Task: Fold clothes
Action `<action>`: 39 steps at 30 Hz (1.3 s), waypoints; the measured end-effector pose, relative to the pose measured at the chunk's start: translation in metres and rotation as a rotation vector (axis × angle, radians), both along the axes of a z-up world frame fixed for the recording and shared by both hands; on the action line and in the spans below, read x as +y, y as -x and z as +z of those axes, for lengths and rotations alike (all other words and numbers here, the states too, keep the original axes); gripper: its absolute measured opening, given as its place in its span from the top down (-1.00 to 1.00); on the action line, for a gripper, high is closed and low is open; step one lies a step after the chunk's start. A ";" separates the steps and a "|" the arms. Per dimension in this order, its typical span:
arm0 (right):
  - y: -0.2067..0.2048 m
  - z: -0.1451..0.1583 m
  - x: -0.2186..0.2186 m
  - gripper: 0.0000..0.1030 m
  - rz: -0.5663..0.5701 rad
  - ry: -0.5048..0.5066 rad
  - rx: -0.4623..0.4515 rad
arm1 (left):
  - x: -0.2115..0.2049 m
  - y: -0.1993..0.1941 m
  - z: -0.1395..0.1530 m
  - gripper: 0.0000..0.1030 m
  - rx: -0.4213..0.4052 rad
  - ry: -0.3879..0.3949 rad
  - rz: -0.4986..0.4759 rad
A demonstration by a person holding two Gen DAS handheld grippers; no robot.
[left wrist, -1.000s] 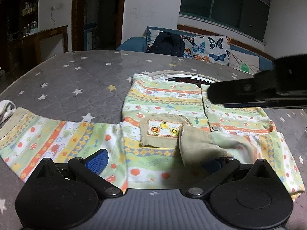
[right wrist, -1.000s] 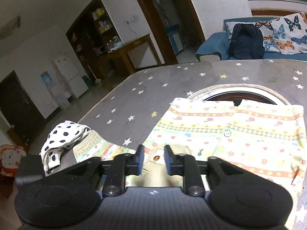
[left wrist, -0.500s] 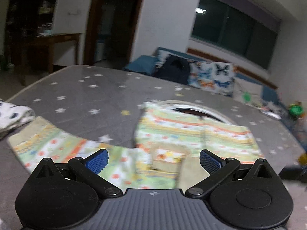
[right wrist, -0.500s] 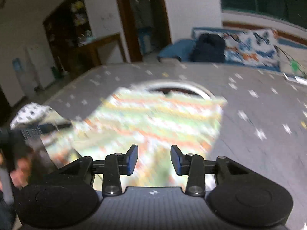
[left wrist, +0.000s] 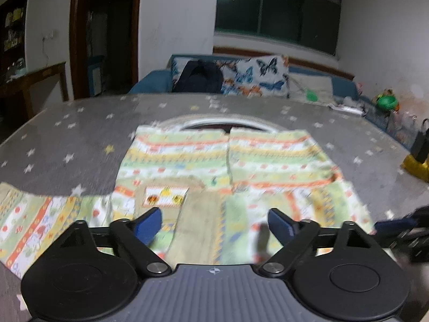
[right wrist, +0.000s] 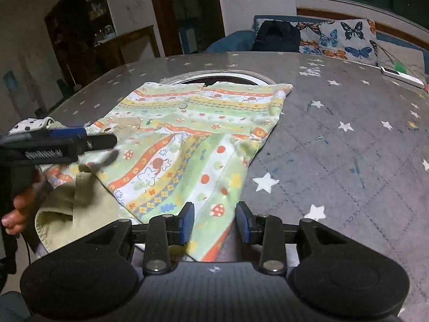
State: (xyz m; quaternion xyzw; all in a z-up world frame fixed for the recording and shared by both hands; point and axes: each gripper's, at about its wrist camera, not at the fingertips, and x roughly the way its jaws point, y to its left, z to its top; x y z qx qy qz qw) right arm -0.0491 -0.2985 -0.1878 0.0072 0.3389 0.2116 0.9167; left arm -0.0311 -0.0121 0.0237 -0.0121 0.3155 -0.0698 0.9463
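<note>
You let go of the folded sleeve and pulled both claws back.

A second earlier your right gripper [right wrist: 214, 220] was pinched nearly closed over the shirt's middle; now its blue-padded jaws stood partly apart, holding nothing, above the near hem. Your left gripper [left wrist: 214, 221] was spread wide and empty, low over the khaki cuff. The small pastel-striped cotton shirt [right wrist: 193, 134], soft and printed with mushrooms and animals, lay flat on the grey star-patterned quilted tablecloth [right wrist: 348, 139], right sleeve folded across its front, left sleeve stretched out, probably next.
</note>
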 end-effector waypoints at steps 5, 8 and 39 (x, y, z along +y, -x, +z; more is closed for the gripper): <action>-0.009 0.017 0.000 0.38 -0.014 -0.033 -0.061 | 0.002 0.000 -0.008 -0.45 0.020 0.002 0.000; -0.023 0.024 0.009 0.44 -0.004 -0.041 -0.087 | 0.001 0.001 -0.009 -0.45 0.014 -0.010 -0.001; -0.013 0.000 0.054 0.55 0.163 0.101 -0.063 | 0.004 -0.009 -0.013 0.03 -0.007 -0.069 0.023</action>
